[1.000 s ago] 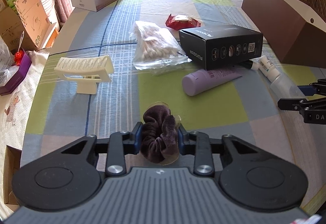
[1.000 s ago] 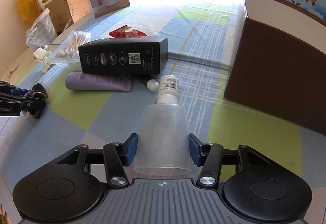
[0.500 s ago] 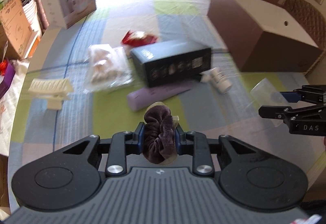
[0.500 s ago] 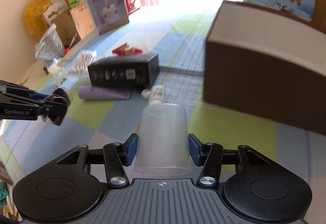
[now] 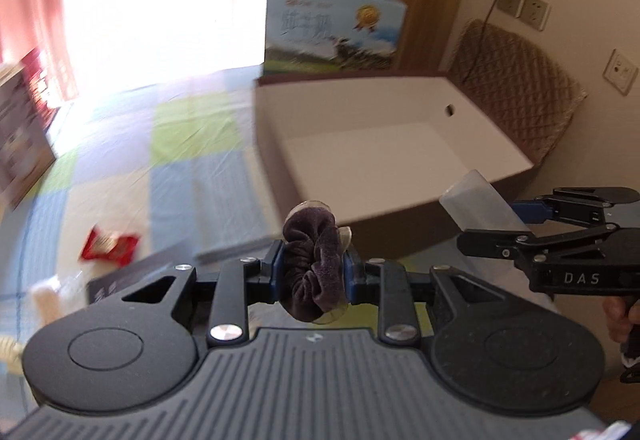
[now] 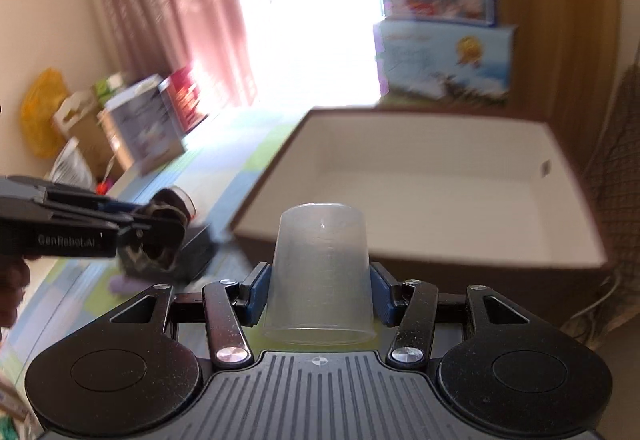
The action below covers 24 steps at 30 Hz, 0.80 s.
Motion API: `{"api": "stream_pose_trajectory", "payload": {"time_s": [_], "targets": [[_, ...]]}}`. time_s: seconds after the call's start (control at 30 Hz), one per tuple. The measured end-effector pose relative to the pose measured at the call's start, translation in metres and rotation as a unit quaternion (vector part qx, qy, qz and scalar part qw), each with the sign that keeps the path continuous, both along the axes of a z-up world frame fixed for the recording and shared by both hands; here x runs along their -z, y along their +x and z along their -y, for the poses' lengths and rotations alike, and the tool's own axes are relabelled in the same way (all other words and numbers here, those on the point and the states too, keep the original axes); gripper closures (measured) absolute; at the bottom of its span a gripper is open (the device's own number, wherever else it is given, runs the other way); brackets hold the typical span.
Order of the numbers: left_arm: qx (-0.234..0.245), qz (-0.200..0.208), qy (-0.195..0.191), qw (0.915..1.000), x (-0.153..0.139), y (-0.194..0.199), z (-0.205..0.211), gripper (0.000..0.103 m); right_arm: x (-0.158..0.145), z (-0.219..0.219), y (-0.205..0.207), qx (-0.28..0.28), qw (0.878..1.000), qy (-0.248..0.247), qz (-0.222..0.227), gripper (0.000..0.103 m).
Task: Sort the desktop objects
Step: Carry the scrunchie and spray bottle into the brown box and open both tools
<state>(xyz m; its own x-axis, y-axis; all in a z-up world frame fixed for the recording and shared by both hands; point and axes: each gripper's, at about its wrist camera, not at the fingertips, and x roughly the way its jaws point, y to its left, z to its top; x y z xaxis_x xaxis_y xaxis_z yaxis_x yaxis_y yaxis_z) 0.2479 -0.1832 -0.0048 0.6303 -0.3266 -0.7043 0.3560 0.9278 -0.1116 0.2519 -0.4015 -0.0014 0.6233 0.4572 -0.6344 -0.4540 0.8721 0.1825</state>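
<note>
My left gripper (image 5: 314,274) is shut on a dark purple velvet scrunchie (image 5: 314,260), held in the air just short of the near wall of a brown box with a white inside (image 5: 384,160). My right gripper (image 6: 320,294) is shut on a clear plastic cup (image 6: 320,272), held upside down in front of the same box (image 6: 420,192). In the left wrist view the cup (image 5: 480,204) and right gripper (image 5: 516,218) hang at the right, over the box's near corner. In the right wrist view the left gripper (image 6: 168,218) with the scrunchie (image 6: 160,236) is at the left.
A red packet (image 5: 108,244) and the corner of a black carton (image 5: 132,280) lie on the checked cloth (image 5: 176,168) at lower left. Blue milk cartons (image 5: 332,28) stand behind the box, a wicker chair (image 5: 516,88) at its right. Boxes (image 6: 144,128) and bags line the far left.
Both grippers have risen and swung toward the brown box with their loads; its white inside now shows. The clutter on the cloth has dropped to the lower left. Grips unchanged.
</note>
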Motion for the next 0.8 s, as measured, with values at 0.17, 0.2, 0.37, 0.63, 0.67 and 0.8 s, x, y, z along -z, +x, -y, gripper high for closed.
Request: {"api": "stream_pose_trajectory", "payload": {"time_s": [0.17, 0.2, 0.37, 0.63, 0.67, 0.8], "targets": [[0.015, -0.003, -0.012, 0.9998, -0.005, 0.043, 0.052, 0.079, -0.013, 0.038, 0.043, 0.026, 1.000, -0.006, 0.013, 0.053], [0.017, -0.004, -0.011, 0.9998, -0.004, 0.052, 0.062, 0.079, -0.013, 0.046, 0.052, 0.031, 0.999, -0.006, 0.011, 0.053], [0.014, -0.039, -0.009, 0.9991, 0.013, 0.096, 0.104, 0.079, 0.002, 0.069, 0.096, 0.047, 0.999, 0.000, -0.017, 0.053], [-0.003, -0.098, 0.003, 0.9951, 0.056, 0.134, 0.138, 0.078, 0.040, 0.082, 0.138, 0.055, 0.995, 0.003, -0.086, 0.053], [-0.008, -0.106, 0.006, 0.9944, 0.062, 0.138, 0.141, 0.078, 0.044, 0.082, 0.141, 0.054, 0.994, -0.001, -0.092, 0.053], [-0.019, -0.122, 0.018, 0.9921, 0.075, 0.146, 0.144, 0.076, 0.058, 0.082, 0.151, 0.050, 0.992, -0.017, -0.115, 0.053]]}}
